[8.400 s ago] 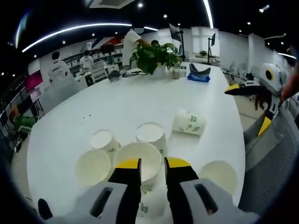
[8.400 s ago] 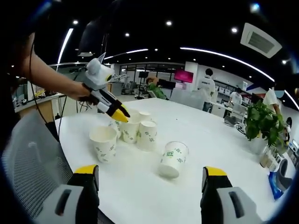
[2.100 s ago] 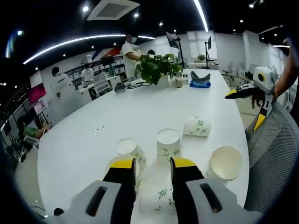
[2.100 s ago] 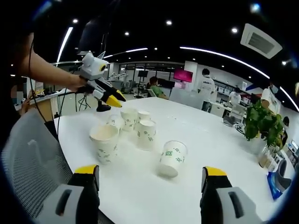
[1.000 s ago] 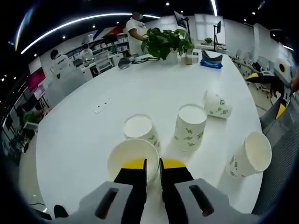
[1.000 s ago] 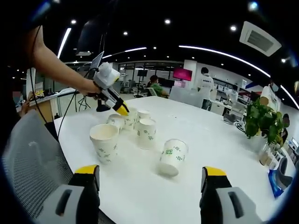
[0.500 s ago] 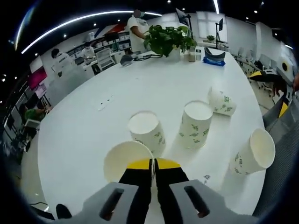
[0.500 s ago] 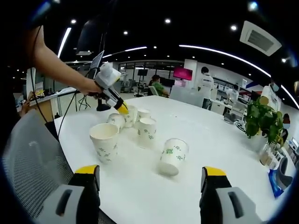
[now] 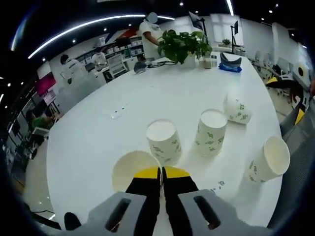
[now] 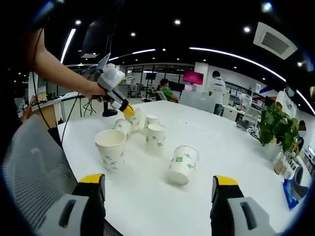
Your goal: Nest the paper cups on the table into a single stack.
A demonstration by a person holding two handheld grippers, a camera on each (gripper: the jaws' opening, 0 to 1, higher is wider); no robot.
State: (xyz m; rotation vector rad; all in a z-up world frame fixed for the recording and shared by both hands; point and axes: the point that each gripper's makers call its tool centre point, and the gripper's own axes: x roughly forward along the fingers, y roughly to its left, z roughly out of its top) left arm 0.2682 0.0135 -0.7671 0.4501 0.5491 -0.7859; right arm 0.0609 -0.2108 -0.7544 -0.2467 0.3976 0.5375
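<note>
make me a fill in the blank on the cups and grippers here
1. The left gripper is shut on a cup's ____.
2. The cup nearest the right gripper lies on its ____.
3. The right gripper's jaws are ____.
4. Far down the table stands a potted ____.

Missing words: rim; side; open; plant

Likely an open-plan office — long white table (image 9: 123, 98), desk monitors (image 9: 235, 27), potted plant (image 9: 183, 44), strip ceiling lights (image 10: 236, 58).
</note>
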